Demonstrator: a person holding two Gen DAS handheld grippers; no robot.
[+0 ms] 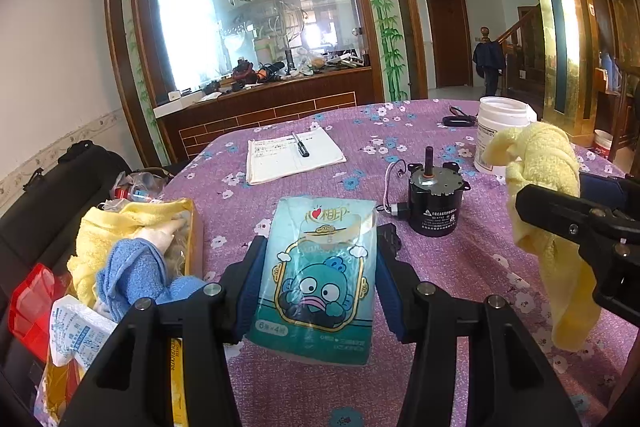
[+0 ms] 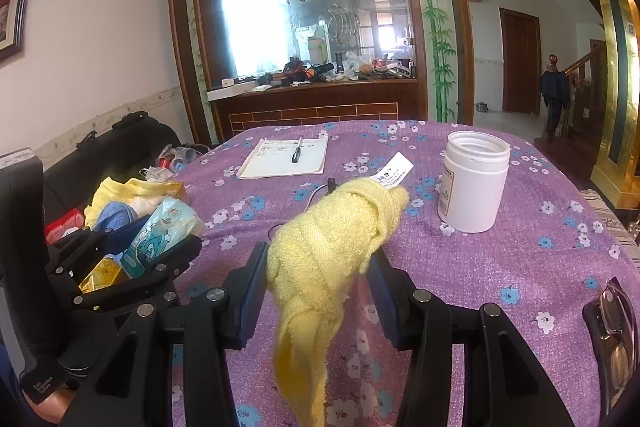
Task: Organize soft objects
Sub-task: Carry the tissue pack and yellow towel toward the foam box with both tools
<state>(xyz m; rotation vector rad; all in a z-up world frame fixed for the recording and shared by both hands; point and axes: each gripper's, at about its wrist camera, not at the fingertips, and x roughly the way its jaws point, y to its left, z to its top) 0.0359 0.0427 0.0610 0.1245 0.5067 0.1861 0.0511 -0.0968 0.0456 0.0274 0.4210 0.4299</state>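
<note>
At the lower left of the left wrist view we see a box (image 1: 192, 227) stuffed with towels; at centre our left gripper (image 1: 320, 259) clamps a tissue pack (image 1: 320, 275) above the purple tablecloth (image 1: 460, 267); at right our right gripper (image 2: 316, 267) grips a yellow towel (image 2: 332, 239), its tail hanging free

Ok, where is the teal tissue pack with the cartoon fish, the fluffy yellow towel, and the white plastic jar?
teal tissue pack with the cartoon fish (image 1: 320, 275), left wrist view, printed front.
fluffy yellow towel (image 2: 332, 239), right wrist view, bunched middle.
white plastic jar (image 2: 474, 193), right wrist view, side wall.
</note>
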